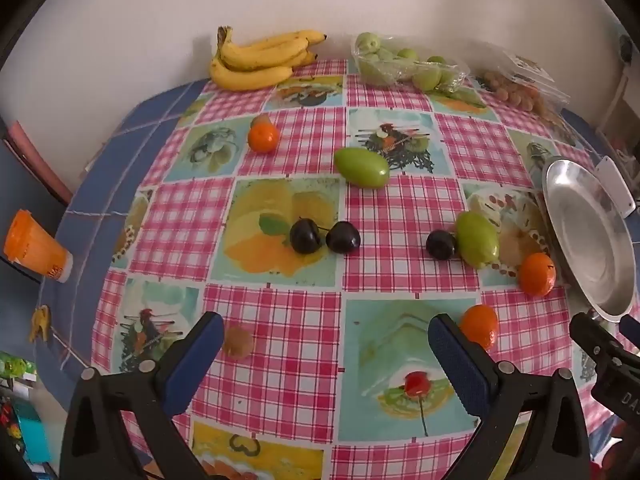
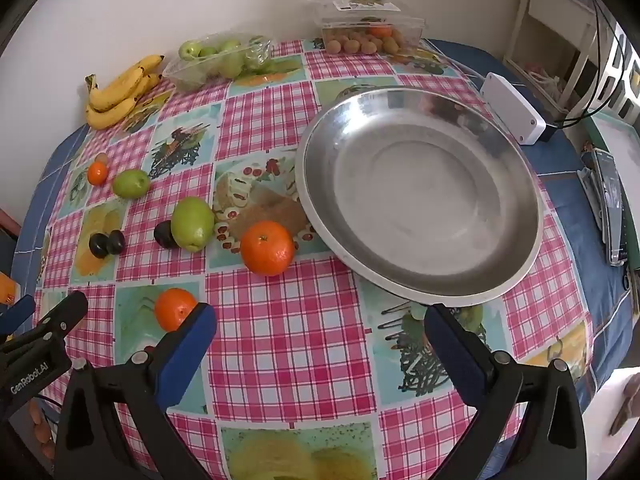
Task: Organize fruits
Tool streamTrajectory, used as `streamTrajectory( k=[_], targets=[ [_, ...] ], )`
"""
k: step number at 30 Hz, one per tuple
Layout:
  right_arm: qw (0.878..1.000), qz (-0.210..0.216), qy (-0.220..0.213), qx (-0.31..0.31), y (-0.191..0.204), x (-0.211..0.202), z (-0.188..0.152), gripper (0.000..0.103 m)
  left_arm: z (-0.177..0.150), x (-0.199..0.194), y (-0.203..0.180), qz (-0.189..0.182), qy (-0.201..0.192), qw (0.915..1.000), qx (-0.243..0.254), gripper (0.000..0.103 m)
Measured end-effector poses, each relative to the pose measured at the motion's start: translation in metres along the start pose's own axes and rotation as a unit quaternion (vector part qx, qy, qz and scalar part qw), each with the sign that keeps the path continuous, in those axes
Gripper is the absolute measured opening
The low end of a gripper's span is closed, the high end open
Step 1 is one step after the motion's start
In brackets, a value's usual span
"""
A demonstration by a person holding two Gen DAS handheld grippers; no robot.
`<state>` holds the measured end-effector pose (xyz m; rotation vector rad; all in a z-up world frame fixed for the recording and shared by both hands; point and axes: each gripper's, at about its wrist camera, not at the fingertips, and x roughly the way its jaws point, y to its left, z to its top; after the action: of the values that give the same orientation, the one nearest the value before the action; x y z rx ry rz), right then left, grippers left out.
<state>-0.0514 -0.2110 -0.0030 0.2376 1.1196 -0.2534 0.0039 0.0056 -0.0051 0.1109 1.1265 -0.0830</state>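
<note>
Over the table, I hold both grippers wide apart, empty.
Nothing is picked yet: the dish sits bare, fruit scattered to its left. I judge the right gripper should next reach the nearest orange; the left gripper waits.

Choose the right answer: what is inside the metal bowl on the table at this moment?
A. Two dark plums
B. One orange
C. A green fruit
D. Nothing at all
D. The metal bowl shows only its bare shiny bottom, while the nearest orange lies on the tablecloth just outside its rim.
</note>
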Motion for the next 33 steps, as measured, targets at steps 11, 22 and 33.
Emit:
streamTrajectory(
  k=[11, 22, 33],
  targets=[
    [1.000, -0.007, 0.000, -0.006, 0.0023, -0.0013, -0.0020, 0.103, -0.0031, 0.0011, -0.0029, 0.012, -0.016, 0.9998, -0.005, 0.103],
    [1.000, -0.008, 0.002, -0.010, -0.0007, 0.0017, 0.0011, 0.103, -0.0002, -0.0019, -0.0006, 0.007, -0.015, 0.9998, -0.014, 0.103],
    [1.000, -0.008, 0.002, -0.012, 0.0043, 0.0019, 0.0015, 0.103, -0.0019, 0.0033, 0.0025, 0.007, -0.004, 0.9998, -0.020, 0.103]
  ],
)
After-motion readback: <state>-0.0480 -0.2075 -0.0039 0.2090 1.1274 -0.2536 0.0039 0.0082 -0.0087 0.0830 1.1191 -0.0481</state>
